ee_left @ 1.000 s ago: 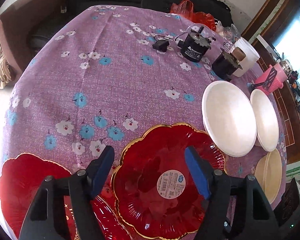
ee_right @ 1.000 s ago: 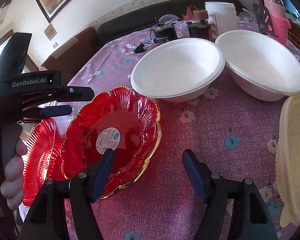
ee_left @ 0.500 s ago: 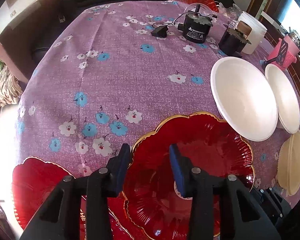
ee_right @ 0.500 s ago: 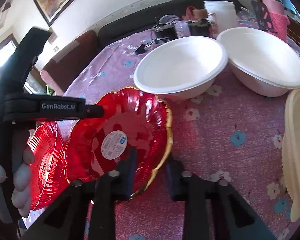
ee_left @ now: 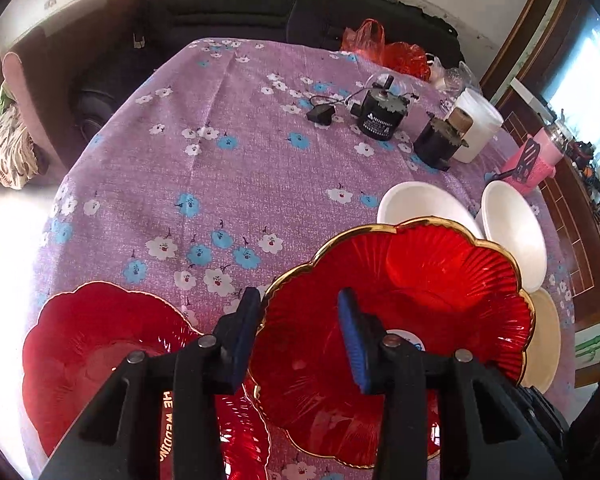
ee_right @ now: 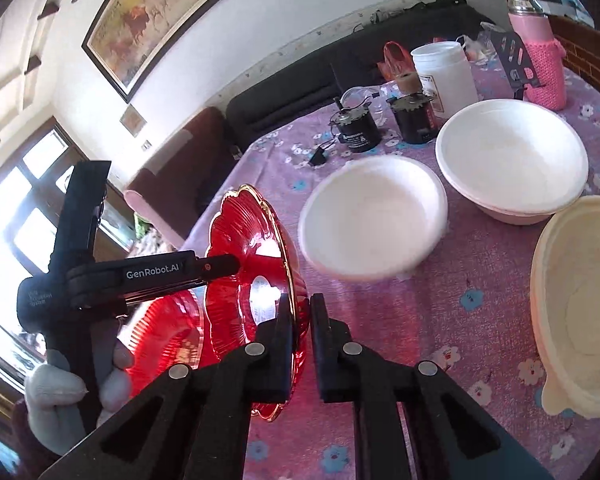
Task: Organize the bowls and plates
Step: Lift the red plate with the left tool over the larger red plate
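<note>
A red gold-rimmed glass plate [ee_left: 400,304] is lifted and tilted above the purple floral tablecloth. My right gripper [ee_right: 301,312] is shut on its near rim [ee_right: 296,280]. My left gripper [ee_left: 298,336] straddles the plate's left rim with its jaws a hand's width apart, and it shows from the side in the right wrist view [ee_right: 204,268]. A second red plate [ee_left: 100,352] lies on the table at lower left, also in the right wrist view [ee_right: 164,336]. Two white bowls [ee_right: 374,216] [ee_right: 512,160] and a cream bowl [ee_right: 580,300] sit to the right.
Two black motors [ee_left: 380,116] [ee_left: 436,140], a white jar [ee_left: 476,124], a pink flask [ee_right: 540,44] and a red bag [ee_left: 396,52] stand at the table's far side. A dark sofa [ee_left: 260,12] lies beyond the table. The tablecloth [ee_left: 220,160] covers the table.
My right gripper has shut on the red plate's rim and raised it, tilting it up on edge. My left gripper's jaws narrowed earlier and now stand around the plate's left rim.
</note>
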The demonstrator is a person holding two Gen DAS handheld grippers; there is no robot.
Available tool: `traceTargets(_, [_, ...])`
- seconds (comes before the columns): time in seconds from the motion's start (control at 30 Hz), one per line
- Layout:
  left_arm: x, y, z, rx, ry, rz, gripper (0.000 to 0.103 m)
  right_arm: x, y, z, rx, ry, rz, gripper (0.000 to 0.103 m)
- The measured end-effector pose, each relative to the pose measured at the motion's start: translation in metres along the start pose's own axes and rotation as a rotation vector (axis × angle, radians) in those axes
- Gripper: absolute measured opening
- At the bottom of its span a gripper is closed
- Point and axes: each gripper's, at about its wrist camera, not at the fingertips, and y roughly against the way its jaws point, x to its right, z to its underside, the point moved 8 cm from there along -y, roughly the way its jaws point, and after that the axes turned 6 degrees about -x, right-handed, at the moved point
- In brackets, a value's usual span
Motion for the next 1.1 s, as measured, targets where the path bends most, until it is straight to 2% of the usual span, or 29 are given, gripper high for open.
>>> traceTargets(0.1, [-0.008,0.021,0.001,0.036,0.029,0.032,0.039,-0.01,0.006,-0.002,-0.005,-0.017,-0.038,0.011])
traceTargets(0.33, [-0.037,0.072,0.005,0.134,0.073,0.048,0.039,-0.05,0.013,0.003,-0.047,-0.032,-0.156,0.011])
traceTargets(0.43, [-0.045,0.074,0.008,0.144,0.077,0.05,0.039,-0.067,0.013,0.005,-0.041,0.015,-0.136,0.011])
traceTargets(0.57, [-0.042,0.065,0.016,0.13,0.1,0.101,0.039,-0.068,0.02,0.007,-0.024,0.045,-0.079,0.011])
traceTargets(0.7, [-0.037,0.085,0.018,0.17,0.1,0.111,0.039,-0.074,0.037,0.004,-0.004,0.071,-0.065,0.012])
traceTargets(0.8, [-0.05,0.106,0.019,0.21,0.113,0.084,0.039,-0.087,0.036,-0.001,-0.014,0.081,-0.102,0.012])
traceTargets(0.93, [-0.095,0.12,0.034,0.208,0.18,0.023,0.039,-0.114,0.015,0.008,-0.079,0.092,-0.16,0.011])
traceTargets(1.03, [-0.135,0.116,0.052,0.192,0.245,-0.041,0.039,-0.135,-0.016,0.023,-0.158,0.109,-0.191,0.011])
traceTargets(1.1, [-0.161,0.107,0.062,0.173,0.295,-0.056,0.039,-0.147,-0.043,0.037,-0.226,0.119,-0.206,0.011])
